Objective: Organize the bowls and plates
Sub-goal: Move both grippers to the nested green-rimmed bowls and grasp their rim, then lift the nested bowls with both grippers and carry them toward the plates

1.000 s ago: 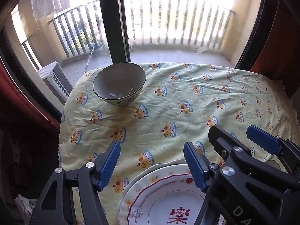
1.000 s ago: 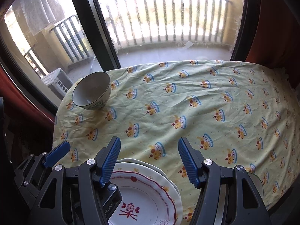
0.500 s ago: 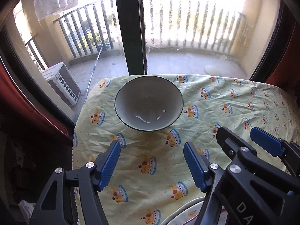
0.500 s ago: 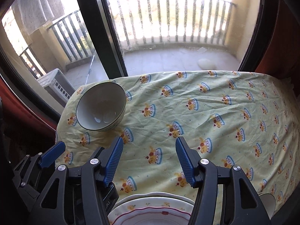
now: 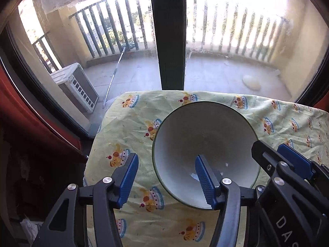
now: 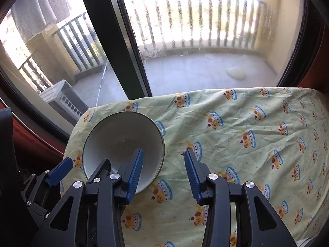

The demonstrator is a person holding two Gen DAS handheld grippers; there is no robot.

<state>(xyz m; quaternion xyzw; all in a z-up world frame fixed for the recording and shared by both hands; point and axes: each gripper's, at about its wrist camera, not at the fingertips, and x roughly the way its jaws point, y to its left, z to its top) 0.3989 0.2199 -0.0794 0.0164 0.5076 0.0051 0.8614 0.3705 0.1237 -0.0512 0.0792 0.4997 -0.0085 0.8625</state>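
A white bowl (image 5: 195, 133) with a dark green rim stands near the table's far left corner, also seen in the right wrist view (image 6: 119, 140). My left gripper (image 5: 165, 180) straddles the bowl's left rim, its right finger inside the bowl. Its jaws are closing, with a gap still showing at both pads. My right gripper (image 6: 163, 175) straddles the right rim, its left finger inside the bowl. Its jaws are closing too and do not press on the rim. Each gripper shows in the other's view: the right gripper (image 5: 273, 150), the left gripper (image 6: 82, 166).
A yellow tablecloth (image 6: 246, 144) with cake prints covers the table and drops off at the left edge (image 5: 92, 154). Just behind stands a glass door with a dark frame (image 5: 170, 41); an air-conditioner unit (image 5: 76, 86) sits on the balcony. The cloth stretches to the right of the bowl.
Both grippers have moved forward and down from over the plates to the bowl. The plates have left both views. Both pairs of jaws have narrowed.
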